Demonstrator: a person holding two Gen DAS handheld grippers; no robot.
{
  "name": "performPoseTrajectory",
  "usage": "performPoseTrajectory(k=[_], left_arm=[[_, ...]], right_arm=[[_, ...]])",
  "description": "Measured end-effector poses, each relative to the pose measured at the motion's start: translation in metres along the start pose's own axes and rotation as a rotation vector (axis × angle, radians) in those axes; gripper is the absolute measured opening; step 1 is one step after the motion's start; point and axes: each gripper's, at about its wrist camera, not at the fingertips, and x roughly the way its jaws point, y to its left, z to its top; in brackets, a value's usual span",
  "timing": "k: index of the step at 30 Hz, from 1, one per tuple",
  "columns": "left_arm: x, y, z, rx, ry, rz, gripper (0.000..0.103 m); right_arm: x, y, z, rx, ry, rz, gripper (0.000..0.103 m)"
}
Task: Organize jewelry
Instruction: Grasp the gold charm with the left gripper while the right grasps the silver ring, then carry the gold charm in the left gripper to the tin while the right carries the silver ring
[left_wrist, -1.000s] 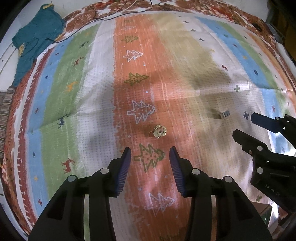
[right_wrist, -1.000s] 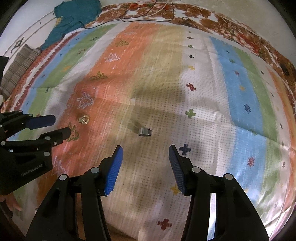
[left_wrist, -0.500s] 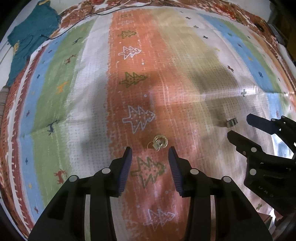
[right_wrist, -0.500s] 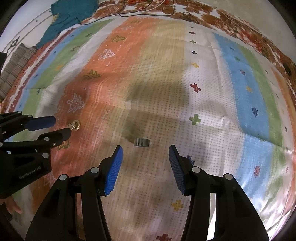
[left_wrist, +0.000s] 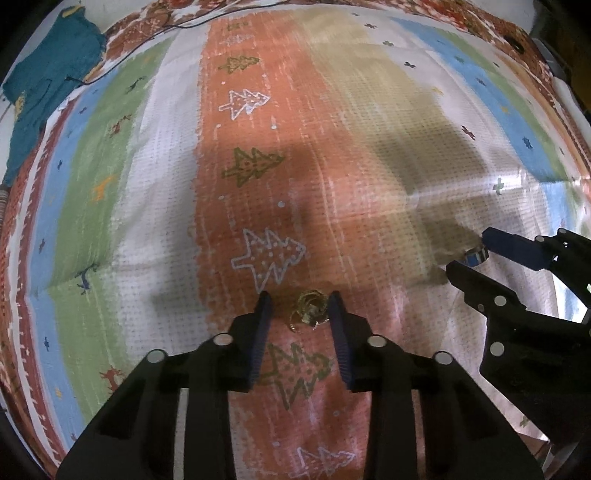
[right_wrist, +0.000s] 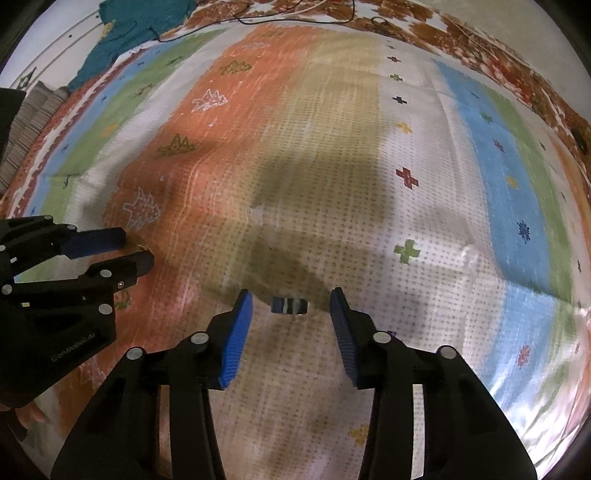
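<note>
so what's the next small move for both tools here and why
Probably finish closing both. The left tool has the gold ring between its fingers, the right tool the silver ring. Both have just been closing, but gaps still show beside each ring, so neither is gripped yet.

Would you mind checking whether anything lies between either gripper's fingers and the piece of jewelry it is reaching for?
Nothing visible does. The gold ornament sits between the left gripper fingers and the silver ring between the right gripper fingers, on bare bedspread.
</note>
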Motion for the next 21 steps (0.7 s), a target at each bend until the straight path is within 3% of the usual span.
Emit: performPoseTrajectory(k=[2,6,21], left_arm=[[0.001,-0.002,0.0,0.008,0.01,0.009,0.015],[0.001,-0.006,0.0,0.024,0.009,0.023,0.015],[-0.034,0.003,-0.01,-0.004,-0.038,0.008,0.015]], right_arm=[[0.0,-0.001,0.0,0.001,-0.001,0.002,0.033],[0.0,-0.002,0.0,0.003,0.002,-0.004,0.02],[-0.021,-0.006,-0.014,0.019,-0.019,-0.014,0.02]])
